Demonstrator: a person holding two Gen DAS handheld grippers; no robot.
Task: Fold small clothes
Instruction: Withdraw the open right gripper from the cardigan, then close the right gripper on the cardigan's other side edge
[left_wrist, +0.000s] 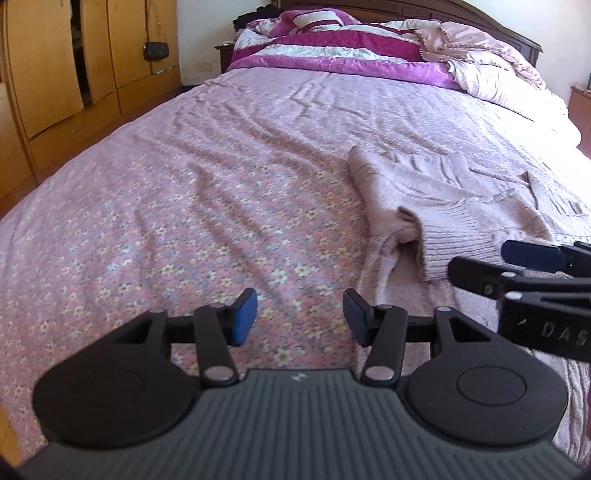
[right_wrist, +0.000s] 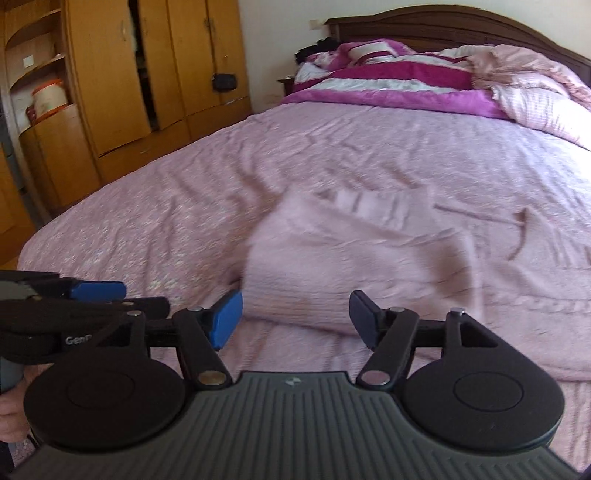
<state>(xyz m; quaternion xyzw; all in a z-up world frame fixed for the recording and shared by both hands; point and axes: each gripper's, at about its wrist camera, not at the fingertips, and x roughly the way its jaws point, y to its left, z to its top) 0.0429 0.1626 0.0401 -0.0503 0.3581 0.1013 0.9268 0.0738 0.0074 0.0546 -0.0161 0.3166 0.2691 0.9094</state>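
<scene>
A pale pink knitted sweater (left_wrist: 436, 206) is seen spread on the floral pink bedsheet (left_wrist: 207, 206), lying to the right of the bed's middle, with one sleeve folded across it so that the ribbed cuff (left_wrist: 443, 240) points toward the near edge. The left gripper (left_wrist: 300, 317) is held low over bare sheet, just left of the garment's near edge; its jaws are parted wide, and nothing is caught between the blue pads (left_wrist: 244, 316). Only flowers and creases are framed in that gap.

From the right wrist view, the right gripper (right_wrist: 296, 318) is found above the sweater (right_wrist: 354, 258) itself, jaws likewise spread wide and holding nothing, the knit lying below and beyond the fingertips (contact cannot be judged, as the fabric is smeared by motion blur). The left gripper (right_wrist: 92, 295) is visible at the lower left of that view, close beside the right one, and a little of the person's hand (right_wrist: 11, 413) is glimpsed under it. In the left view the right gripper (left_wrist: 517, 264) is seen entering from the right edge, over the cuff end.

At the head of the bed a purple-and-white quilt (left_wrist: 332, 48) is heaped against a dark headboard (right_wrist: 461, 22). A wooden wardrobe (right_wrist: 122, 74) stands along the left wall, a small black bag (left_wrist: 156, 50) hung on one door.
</scene>
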